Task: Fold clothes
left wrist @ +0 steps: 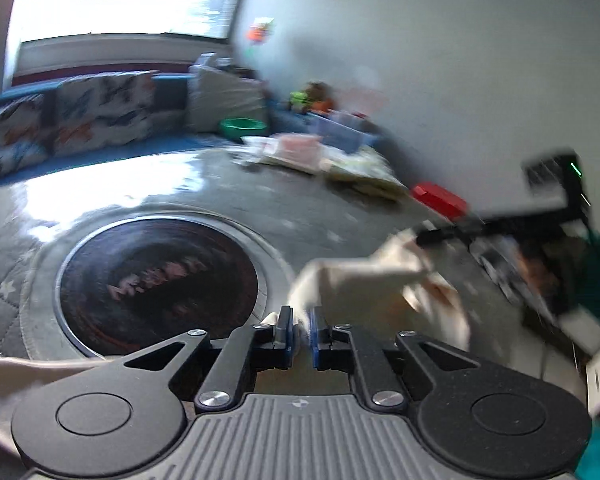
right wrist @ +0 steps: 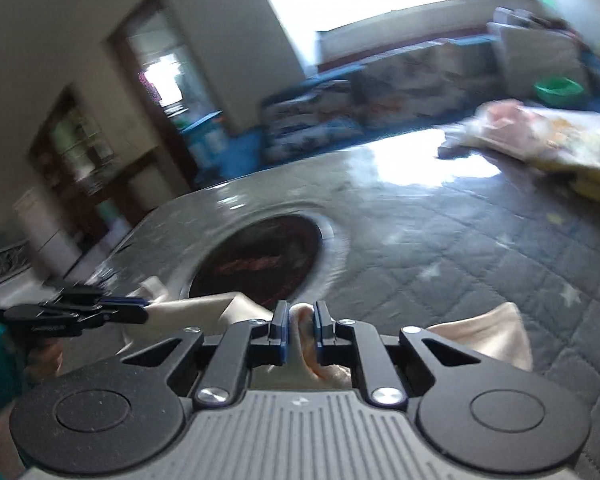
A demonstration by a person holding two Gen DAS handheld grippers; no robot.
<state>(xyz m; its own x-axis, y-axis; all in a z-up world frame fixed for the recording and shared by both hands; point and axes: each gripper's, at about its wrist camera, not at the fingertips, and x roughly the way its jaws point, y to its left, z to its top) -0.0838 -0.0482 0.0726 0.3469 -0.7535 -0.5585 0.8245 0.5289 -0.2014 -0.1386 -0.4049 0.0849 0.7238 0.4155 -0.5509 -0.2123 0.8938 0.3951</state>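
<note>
A cream cloth (left wrist: pixel 364 276) hangs bunched between both grippers over the grey quilted table cover (left wrist: pixel 260 200). In the left wrist view my left gripper (left wrist: pixel 302 322) is shut on a fold of it. The blurred right gripper (left wrist: pixel 426 236) grips the cloth's far end at the right. In the right wrist view my right gripper (right wrist: pixel 302 320) is shut on a fold of the cream cloth (right wrist: pixel 480 336). The left gripper (right wrist: pixel 144 308) comes in from the left and pinches the cloth's other edge.
A round dark insert (left wrist: pixel 158 276) is set into the table under the cloth. At the far side lie a pile of folded clothes (left wrist: pixel 300 152), a red box (left wrist: pixel 440 198) and a green bowl (left wrist: pixel 242 126). Patterned cushions (left wrist: pixel 100 108) line the window wall.
</note>
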